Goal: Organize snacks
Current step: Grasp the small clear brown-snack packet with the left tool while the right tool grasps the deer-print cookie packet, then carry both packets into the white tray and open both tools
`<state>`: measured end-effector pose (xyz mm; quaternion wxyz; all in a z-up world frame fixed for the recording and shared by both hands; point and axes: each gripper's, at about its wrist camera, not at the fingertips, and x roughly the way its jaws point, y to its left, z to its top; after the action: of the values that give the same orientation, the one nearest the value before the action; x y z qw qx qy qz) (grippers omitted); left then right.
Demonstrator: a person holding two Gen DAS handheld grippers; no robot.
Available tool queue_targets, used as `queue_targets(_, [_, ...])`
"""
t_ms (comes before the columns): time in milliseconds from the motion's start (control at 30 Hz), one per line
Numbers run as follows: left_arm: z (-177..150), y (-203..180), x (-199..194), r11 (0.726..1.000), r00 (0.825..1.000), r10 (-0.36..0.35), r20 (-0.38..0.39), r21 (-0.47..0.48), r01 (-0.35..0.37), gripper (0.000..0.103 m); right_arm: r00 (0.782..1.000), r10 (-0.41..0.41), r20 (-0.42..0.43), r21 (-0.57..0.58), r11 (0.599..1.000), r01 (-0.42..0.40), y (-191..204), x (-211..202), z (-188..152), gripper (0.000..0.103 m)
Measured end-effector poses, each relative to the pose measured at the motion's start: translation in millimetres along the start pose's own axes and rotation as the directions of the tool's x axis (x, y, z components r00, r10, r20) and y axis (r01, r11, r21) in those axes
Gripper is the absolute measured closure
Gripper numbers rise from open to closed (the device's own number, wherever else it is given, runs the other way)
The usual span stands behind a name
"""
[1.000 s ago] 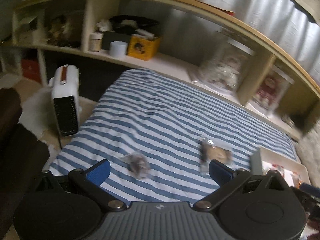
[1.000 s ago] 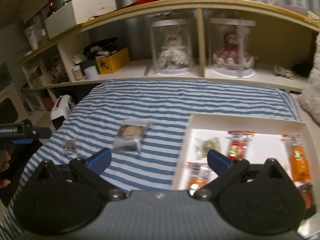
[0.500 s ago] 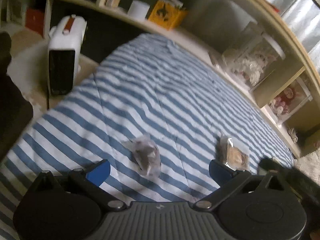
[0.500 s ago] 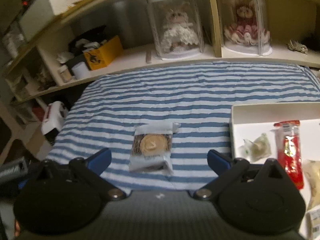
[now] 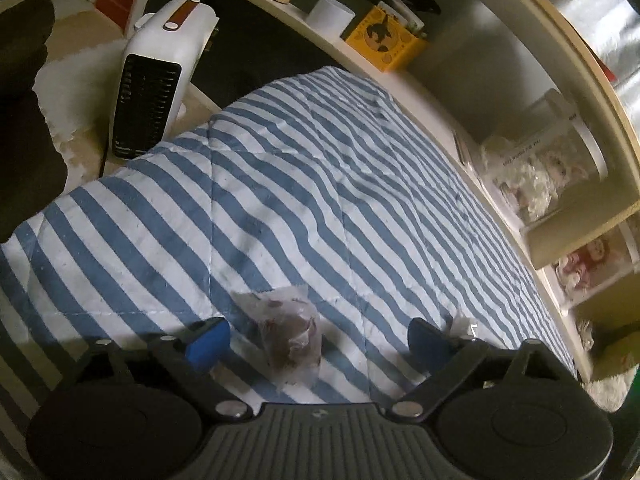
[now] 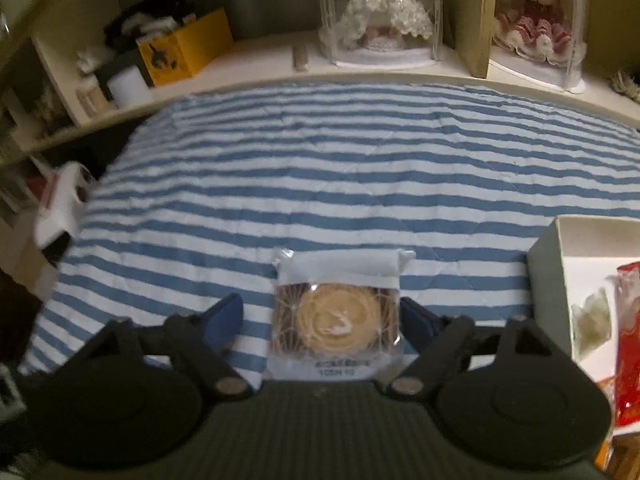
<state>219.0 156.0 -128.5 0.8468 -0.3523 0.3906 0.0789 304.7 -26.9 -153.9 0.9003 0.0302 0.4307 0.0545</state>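
On the blue-and-white striped cloth (image 5: 304,200) lies a small clear bag with a dark snack (image 5: 290,334). My left gripper (image 5: 316,344) straddles it, jaws closing, with gaps on both sides of the bag. In the right wrist view a clear packet with a round tan pastry (image 6: 338,316) lies flat on the cloth. My right gripper (image 6: 322,320) brackets it, jaws closing; the right pad is at the packet's edge, the left pad is apart from it. A white tray (image 6: 548,280) with a pale snack (image 6: 592,316) and a red packet (image 6: 630,340) sits at the right.
A white heater (image 5: 156,76) stands on the floor past the cloth's left edge. The shelf behind holds a yellow box (image 6: 184,48), a white cup (image 6: 128,84) and two dolls in clear cases (image 6: 384,12). A corner of another packet (image 5: 460,322) peeks beside the left gripper's right finger.
Both grippers came down and closer to the cloth. The left one now has the dark snack bag between its fingers; the right one slid left to straddle the pastry packet. Both jaws have narrowed.
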Motion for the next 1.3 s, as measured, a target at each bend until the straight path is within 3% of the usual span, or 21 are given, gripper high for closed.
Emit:
queue_targets(67, [0,-3,2,1.000,1.000,0.007,0.012,0.019,-0.007,0.017,0.999,-0.035,-0.007,-0.019,0.999,0.035,2,5,-3,0.029])
queue_targets(300, [-3,-9,4,0.988,0.995,0.086,0.048,0.128,-0.092,0.052,1.000,0.009,0.024,-0.018,1.000,-0.008,-13,-3,-15,0.033])
queue_targets(367, [-4,-9,2,0.983,0.994,0.098,0.048,0.151,-0.104,0.069,0.999,0.028,0.020,-0.016,1.000,-0.027,-18,-8,-20,0.033])
queue_targets(833, [-27,-30,-42,0.970,1.000,-0.006,0.011,0.244,0.003,0.071,0.992,0.098,0.073,-0.040,0.995,-0.095,-39,-76,-51,0.033])
queue_targets(1300, [-57,-64,-95,0.921,0.994,-0.102,0.045,0.382,0.077,0.071,0.979,0.115,0.171,-0.077,0.992,-0.103,-73,-147,-72,0.033])
